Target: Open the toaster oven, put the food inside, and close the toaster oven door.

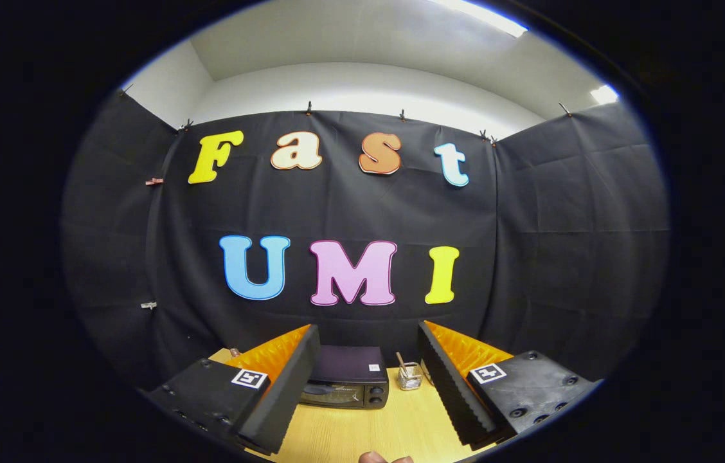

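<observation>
My jaws [369, 392] are spread wide, holding nothing. The oven [346, 384] sits on the bench [375, 427] beyond them at 12 o'clock, slightly left, door shut and facing me.

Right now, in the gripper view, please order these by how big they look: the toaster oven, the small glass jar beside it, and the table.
1. Table, widest even though partly hidden by the open fingers.
2. Toaster oven, beyond the fingers, door closed.
3. Glass jar, smallest, just beside the oven.
Gripper holds nothing.
</observation>
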`<state>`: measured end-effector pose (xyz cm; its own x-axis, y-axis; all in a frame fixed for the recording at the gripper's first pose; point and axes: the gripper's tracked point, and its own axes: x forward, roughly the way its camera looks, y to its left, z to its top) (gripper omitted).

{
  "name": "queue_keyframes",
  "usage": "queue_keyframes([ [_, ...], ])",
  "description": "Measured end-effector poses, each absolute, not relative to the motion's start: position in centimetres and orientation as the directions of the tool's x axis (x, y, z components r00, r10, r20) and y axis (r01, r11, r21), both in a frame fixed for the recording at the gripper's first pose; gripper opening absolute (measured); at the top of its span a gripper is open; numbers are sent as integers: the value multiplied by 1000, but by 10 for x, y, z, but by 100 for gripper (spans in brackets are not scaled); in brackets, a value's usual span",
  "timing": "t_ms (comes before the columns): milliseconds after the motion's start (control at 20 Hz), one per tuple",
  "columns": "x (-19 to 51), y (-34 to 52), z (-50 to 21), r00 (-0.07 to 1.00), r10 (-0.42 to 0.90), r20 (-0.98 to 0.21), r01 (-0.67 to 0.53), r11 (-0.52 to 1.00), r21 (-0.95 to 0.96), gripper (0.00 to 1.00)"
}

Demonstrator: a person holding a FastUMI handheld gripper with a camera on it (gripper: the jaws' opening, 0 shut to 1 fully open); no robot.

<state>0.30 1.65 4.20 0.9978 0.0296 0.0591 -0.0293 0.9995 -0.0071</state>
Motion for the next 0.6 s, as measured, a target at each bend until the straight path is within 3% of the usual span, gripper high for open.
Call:
queue_keyframes([
  [600,7,11,40,998,31,57,-31,999,-5,98],
])
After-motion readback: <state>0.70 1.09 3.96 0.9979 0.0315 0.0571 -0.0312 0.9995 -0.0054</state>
